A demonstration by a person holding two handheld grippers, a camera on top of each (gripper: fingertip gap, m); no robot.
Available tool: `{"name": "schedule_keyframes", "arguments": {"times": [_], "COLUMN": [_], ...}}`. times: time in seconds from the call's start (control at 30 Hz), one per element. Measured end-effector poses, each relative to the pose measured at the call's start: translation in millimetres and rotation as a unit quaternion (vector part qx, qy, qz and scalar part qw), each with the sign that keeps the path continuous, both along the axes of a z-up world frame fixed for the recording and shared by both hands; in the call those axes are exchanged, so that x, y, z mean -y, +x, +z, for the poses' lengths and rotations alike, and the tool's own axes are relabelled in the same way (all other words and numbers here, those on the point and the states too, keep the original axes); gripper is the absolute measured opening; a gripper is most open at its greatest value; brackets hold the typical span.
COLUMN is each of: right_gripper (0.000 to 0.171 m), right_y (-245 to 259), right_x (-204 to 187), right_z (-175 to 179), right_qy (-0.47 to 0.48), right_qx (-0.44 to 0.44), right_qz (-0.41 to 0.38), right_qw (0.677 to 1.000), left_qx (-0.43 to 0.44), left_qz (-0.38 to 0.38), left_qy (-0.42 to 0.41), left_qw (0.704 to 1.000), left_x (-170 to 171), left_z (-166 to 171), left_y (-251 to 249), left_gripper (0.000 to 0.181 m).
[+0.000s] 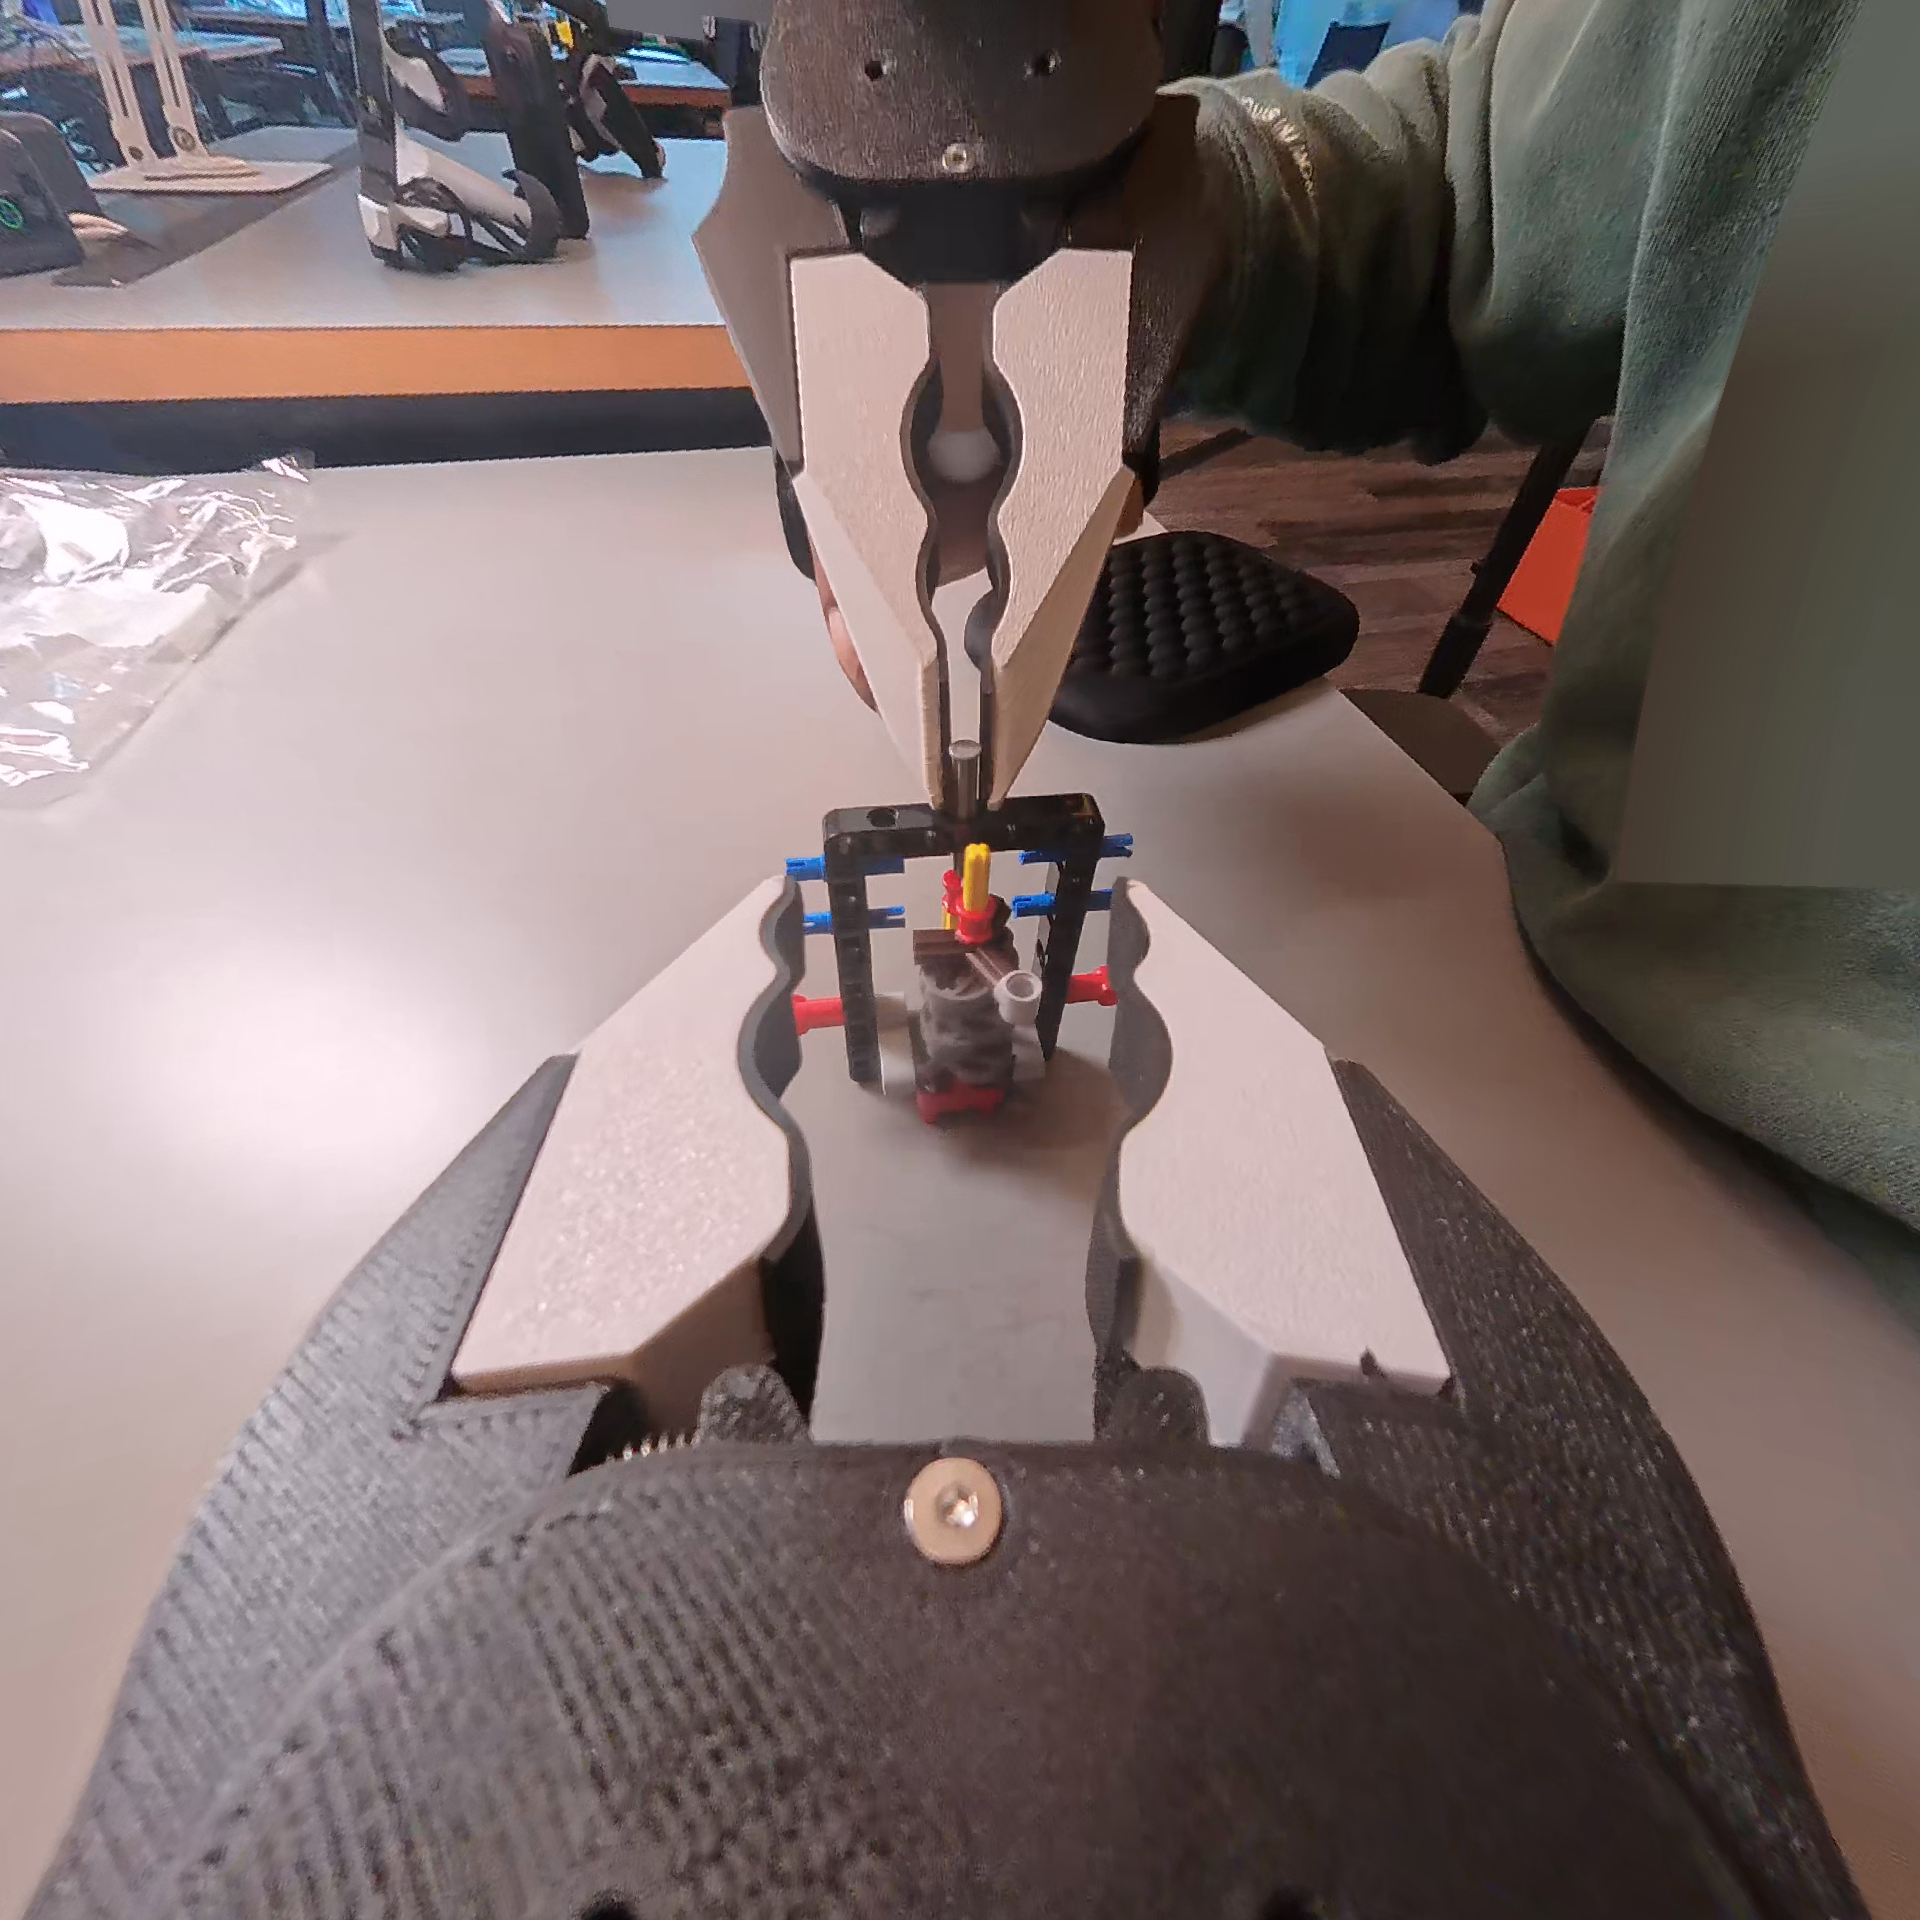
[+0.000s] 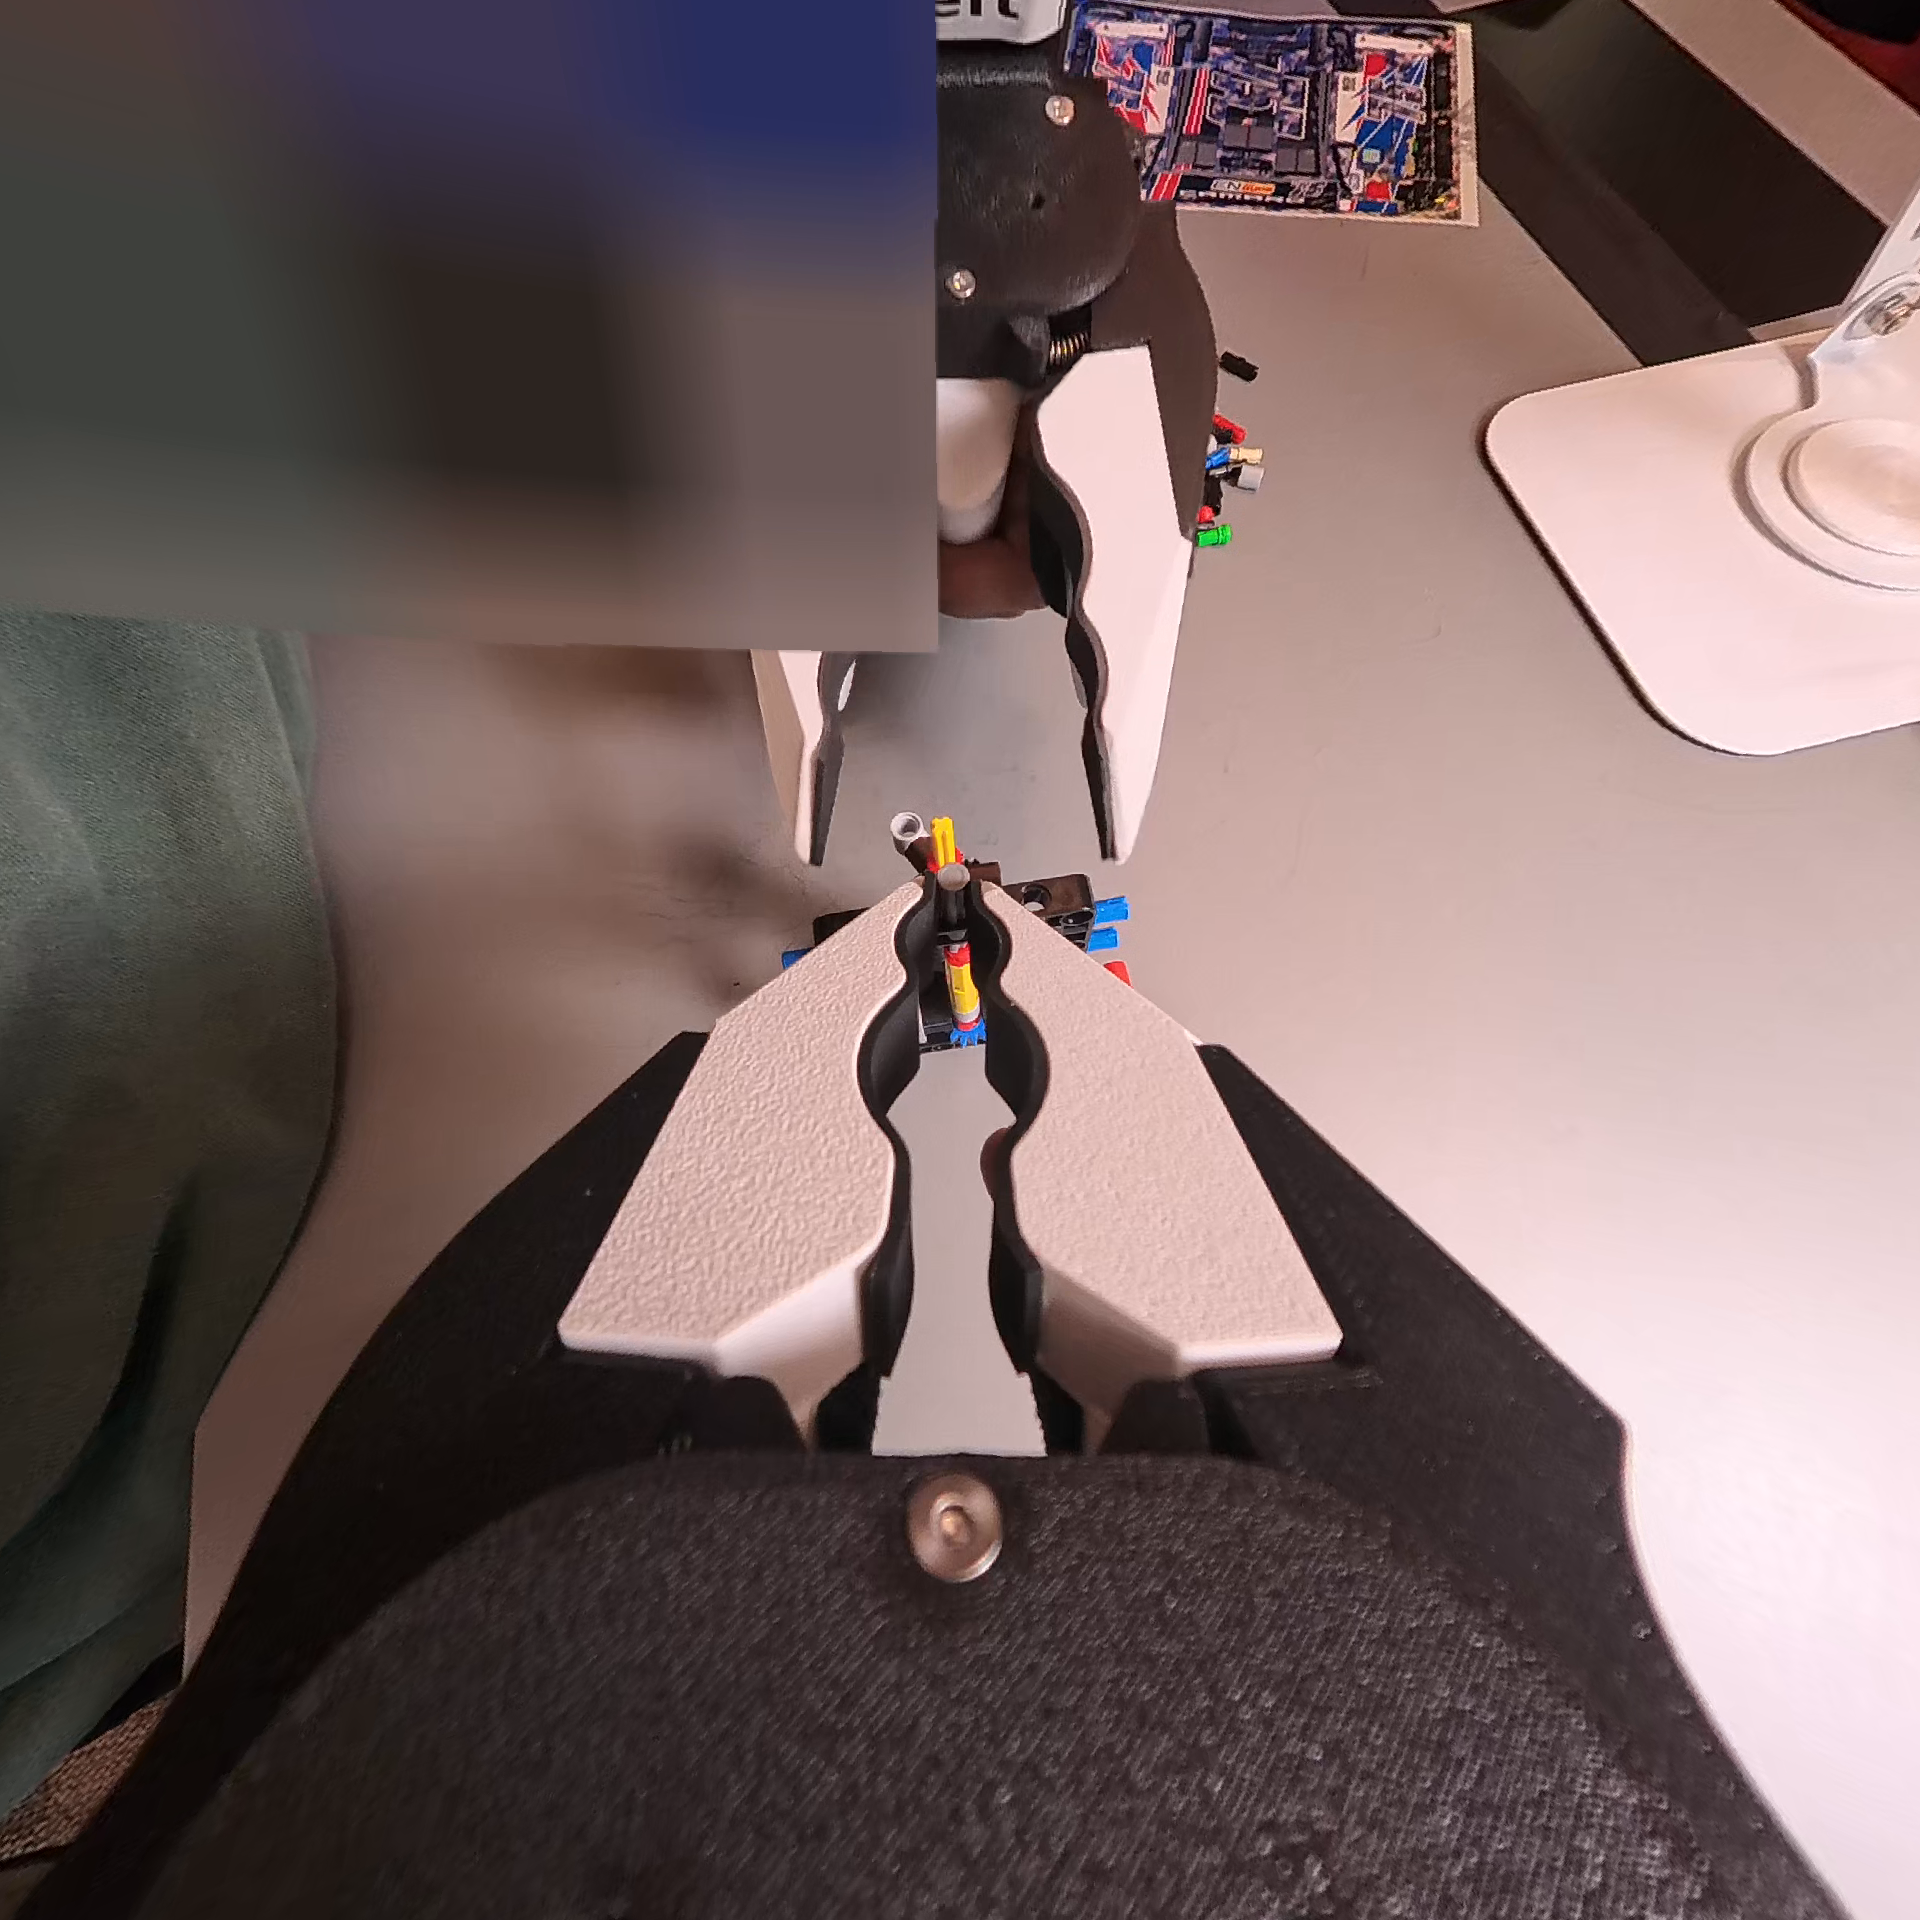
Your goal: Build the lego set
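Observation:
The lego build (image 1: 1070, 914) is a black upright frame with blue and red pins on its sides, and a yellow axle and a grey-and-dark gear block inside. It stands on the grey table. My left gripper (image 1: 954, 904) is open, with one finger on each side of the frame. My right gripper (image 1: 966, 800) comes from above and is shut on a short grey axle (image 1: 964, 779) held upright at the frame's top beam. In the right wrist view the right gripper (image 2: 953, 891) pinches the axle (image 2: 953, 878) over the build (image 2: 1070, 899). The open left gripper (image 2: 961, 854) is beyond it.
A clear plastic bag (image 1: 114, 603) lies at the left. A black chair seat (image 1: 1195, 634) is past the table edge. A green sleeve (image 1: 1662, 520) is at the right. Loose pieces (image 2: 1231, 468), a printed sheet (image 2: 1299, 114) and a white stand base (image 2: 1714, 540) lie beyond. Both grippers' tips are close together, under 4 cm apart.

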State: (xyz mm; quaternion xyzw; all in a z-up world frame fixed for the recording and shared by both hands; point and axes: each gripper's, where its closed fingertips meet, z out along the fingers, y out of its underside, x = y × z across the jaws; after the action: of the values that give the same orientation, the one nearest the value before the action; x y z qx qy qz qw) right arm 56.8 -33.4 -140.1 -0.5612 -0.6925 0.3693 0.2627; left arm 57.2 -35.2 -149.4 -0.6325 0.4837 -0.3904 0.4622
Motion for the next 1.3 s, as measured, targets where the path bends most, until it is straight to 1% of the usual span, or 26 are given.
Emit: {"name": "schedule_keyframes", "arguments": {"times": [0.07,0.43,0.7,1.3], "right_gripper": [0.003,0.003,0.003,0.003], "right_y": [0,2,2,2], "right_x": [0,0,0,-1], "right_z": [0,0,0,0], "right_qy": [-0.001,-0.003,-0.001,-0.005], "right_qx": [-0.002,-0.012,-0.018,-0.025], "right_qz": [-0.001,-0.007,-0.007,-0.014], "right_qw": [1.000,1.000,1.000,1.000], "left_qx": [-0.002,-0.028,-0.040,-0.037], "left_qz": [-0.005,-0.025,-0.019,-0.017], "left_qy": [-0.002,-0.002,-0.003,-0.002], "left_qw": [1.000,0.999,0.999,0.999], "left_x": [2,11,10,9], "left_z": [0,-12,-19,-21], "left_y": [0,5,8,13], "left_gripper": [0.053,0.047,0.039,0.031]}}
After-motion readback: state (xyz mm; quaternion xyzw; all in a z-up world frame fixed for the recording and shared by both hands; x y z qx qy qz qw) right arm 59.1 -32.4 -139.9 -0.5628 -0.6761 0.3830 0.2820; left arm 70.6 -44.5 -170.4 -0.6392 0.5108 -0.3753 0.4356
